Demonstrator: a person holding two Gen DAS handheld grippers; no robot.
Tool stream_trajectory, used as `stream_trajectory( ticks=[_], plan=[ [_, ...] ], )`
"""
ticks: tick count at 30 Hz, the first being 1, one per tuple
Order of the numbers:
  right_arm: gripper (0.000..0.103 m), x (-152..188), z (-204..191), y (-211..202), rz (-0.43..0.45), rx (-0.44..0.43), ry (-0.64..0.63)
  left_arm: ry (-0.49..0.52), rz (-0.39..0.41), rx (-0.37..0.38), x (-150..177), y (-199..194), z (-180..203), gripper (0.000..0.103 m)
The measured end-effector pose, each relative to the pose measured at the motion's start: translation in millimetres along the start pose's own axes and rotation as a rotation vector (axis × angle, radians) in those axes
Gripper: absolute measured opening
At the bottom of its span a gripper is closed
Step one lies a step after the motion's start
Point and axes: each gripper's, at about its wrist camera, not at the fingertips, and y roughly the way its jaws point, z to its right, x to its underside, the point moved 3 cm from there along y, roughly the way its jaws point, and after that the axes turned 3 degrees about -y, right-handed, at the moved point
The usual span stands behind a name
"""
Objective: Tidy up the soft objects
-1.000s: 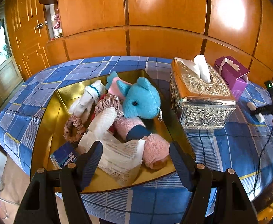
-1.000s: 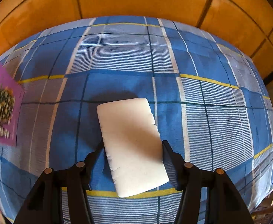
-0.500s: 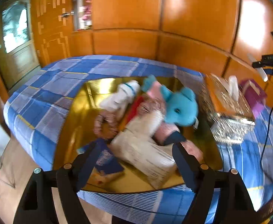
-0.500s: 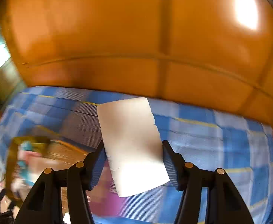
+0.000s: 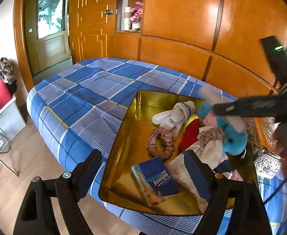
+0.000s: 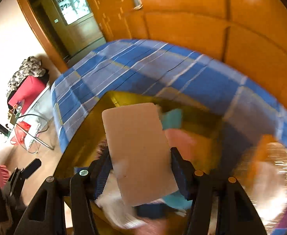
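The gold tray (image 5: 123, 137) has bare floor along its left side and far left corner — room to come down there. Its right half is crowded: white sock (image 5: 173, 115), scrunchie (image 5: 161, 143), blue plush (image 5: 233, 139), tissue pack (image 5: 157, 178). The right gripper (image 5: 261, 107) crosses over that pile. The bed (image 5: 88, 94) lies open toward its left edge — the ornate tissue box (image 5: 267, 156) blocks the right.
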Motion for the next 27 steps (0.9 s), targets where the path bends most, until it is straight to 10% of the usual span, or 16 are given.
stream_trajectory(
  ticks=[15,27],
  plan=[
    [0.074,5.6,-21.2,-20.9,0.131,0.085,-0.050,0.025,0.020,0.026,0.2,-11.5,15.0,0.089],
    [0.074,66.3,-6.4,-87.3,0.312,0.385,-0.008,0.073,0.044,0.065,5.4,-26.9,38.7,0.091]
  ],
)
